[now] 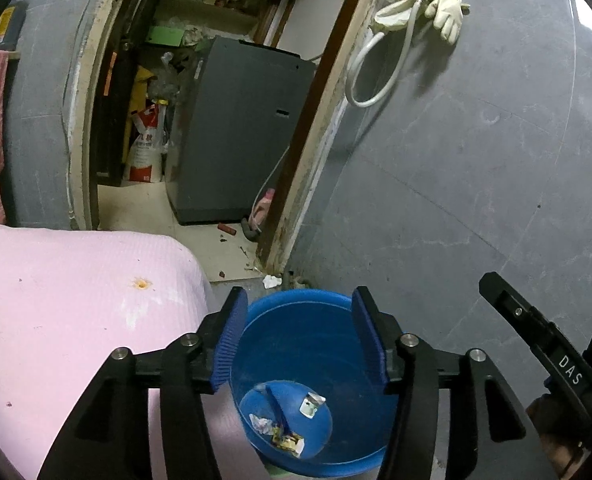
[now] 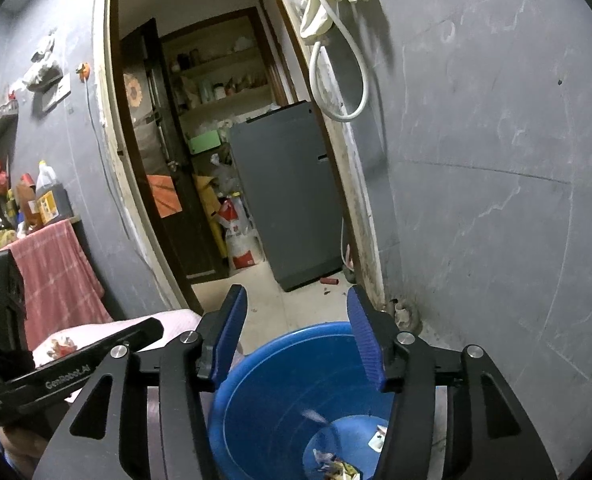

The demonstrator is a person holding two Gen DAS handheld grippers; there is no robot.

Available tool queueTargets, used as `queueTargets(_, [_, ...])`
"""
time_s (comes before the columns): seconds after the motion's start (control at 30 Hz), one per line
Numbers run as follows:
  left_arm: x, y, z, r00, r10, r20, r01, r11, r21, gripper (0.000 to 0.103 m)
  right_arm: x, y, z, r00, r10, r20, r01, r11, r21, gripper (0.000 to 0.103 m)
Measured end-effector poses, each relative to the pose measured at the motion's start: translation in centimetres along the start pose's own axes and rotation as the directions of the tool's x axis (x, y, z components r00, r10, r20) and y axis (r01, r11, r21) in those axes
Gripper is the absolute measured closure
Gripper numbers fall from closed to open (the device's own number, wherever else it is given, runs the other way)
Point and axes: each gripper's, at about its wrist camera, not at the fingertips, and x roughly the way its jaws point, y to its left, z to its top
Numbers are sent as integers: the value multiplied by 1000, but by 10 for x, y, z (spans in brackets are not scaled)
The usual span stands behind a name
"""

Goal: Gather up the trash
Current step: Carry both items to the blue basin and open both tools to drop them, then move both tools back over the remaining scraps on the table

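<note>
blue bucket, pink ribbed cloth, grey wall, black tongs w/ blue pads

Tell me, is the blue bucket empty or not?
Not empty: the blue bucket holds scraps of trash on its bottom, mostly wrappers.

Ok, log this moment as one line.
left gripper: open, empty, over blue bucket | right gripper: open, empty, over bucket | trash scraps: on bucket bottom
</note>
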Motion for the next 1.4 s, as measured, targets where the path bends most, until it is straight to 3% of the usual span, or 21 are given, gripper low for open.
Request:
queueTargets(0.13, [-11, 3, 4, 999, 13, 36, -12, 1000, -15, 41, -4, 3, 3, 1000, 3, 21, -3, 1000, -4, 36])
queueTargets(0.4, [-45, 5, 16, 987, 95, 129, -96, 995, 3, 10, -15, 16, 11, 997, 20, 69, -19, 1000, -23, 18])
queueTargets(0.6, [-82, 10, 20, 961, 157, 227, -165, 986, 17, 5, -26, 33, 17, 992, 31, 120, -23, 998, -64, 0])
queueTargets(0.9, [-133, 29, 19, 925, 226, 307, -239, 971, 6, 2, -40, 73, 25, 981, 85, 176, -59, 987, -149, 0])
queueTargets(1.4, [-222, 80, 14, 834, 368, 410, -403, 915, -3, 2, -54, 170, 24, 937, 266, 225, -200, 940, -275, 0])
